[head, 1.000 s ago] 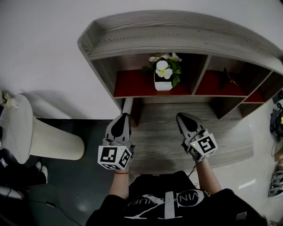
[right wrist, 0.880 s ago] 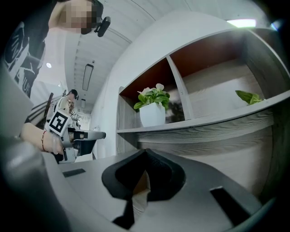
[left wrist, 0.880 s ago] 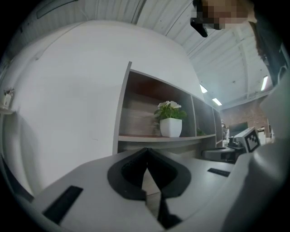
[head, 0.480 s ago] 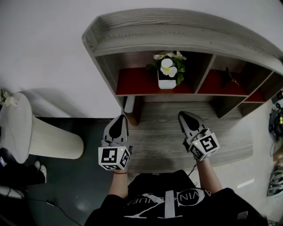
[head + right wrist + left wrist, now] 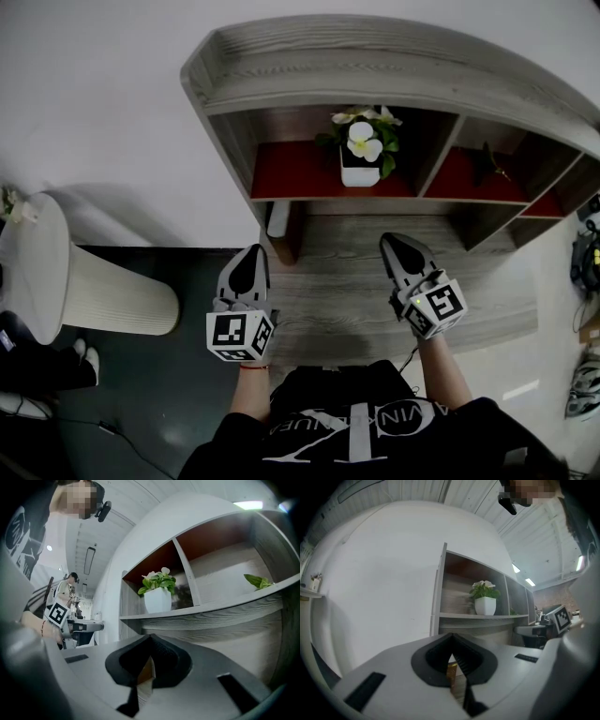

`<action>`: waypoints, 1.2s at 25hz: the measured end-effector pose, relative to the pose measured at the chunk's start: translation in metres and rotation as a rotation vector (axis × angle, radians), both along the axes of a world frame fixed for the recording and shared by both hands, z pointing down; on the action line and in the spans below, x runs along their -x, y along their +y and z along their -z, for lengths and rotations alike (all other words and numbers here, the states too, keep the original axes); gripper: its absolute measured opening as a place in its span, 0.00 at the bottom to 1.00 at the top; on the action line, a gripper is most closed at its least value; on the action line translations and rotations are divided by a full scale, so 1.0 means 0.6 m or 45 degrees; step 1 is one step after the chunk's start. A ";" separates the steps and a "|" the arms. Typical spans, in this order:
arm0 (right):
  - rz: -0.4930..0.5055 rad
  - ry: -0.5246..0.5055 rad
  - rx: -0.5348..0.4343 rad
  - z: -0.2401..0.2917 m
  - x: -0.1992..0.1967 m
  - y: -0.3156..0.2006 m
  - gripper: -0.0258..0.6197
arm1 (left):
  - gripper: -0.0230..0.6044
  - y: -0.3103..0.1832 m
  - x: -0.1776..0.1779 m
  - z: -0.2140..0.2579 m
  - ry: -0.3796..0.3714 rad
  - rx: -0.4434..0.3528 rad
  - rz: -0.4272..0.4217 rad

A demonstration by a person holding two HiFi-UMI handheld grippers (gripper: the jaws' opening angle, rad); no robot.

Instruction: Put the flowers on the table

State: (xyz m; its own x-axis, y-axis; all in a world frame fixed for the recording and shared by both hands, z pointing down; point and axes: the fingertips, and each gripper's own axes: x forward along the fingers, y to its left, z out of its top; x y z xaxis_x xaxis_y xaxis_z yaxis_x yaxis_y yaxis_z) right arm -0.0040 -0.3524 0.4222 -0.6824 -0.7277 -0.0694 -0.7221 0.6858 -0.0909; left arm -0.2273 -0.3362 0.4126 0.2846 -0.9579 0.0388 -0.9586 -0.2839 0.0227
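Flowers: white blooms with green leaves, sitting in a white pot, untouched.
Spot: leftmost red-floored cubby of the grey wood shelf, pot upright and close to the right divider.
Left gripper: jaws pressed together, nothing between them. Held low by the left edge of the wooden tabletop, well apart from the pot.
Right gripper: same deal, tips closed with nothing in them. Over the tabletop, below and right of the pot, well short of it.
Next cubby over: a small green sprig, too small to tell more.
Far left: a round white stand on the dark floor.
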 end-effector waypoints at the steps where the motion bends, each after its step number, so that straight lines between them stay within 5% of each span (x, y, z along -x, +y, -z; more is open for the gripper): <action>1: 0.000 -0.001 0.000 0.000 0.001 0.000 0.05 | 0.04 0.000 0.002 0.000 0.001 0.001 0.003; 30: -0.016 0.005 0.021 -0.009 -0.006 -0.013 0.05 | 0.04 -0.012 0.007 -0.003 0.003 0.012 0.019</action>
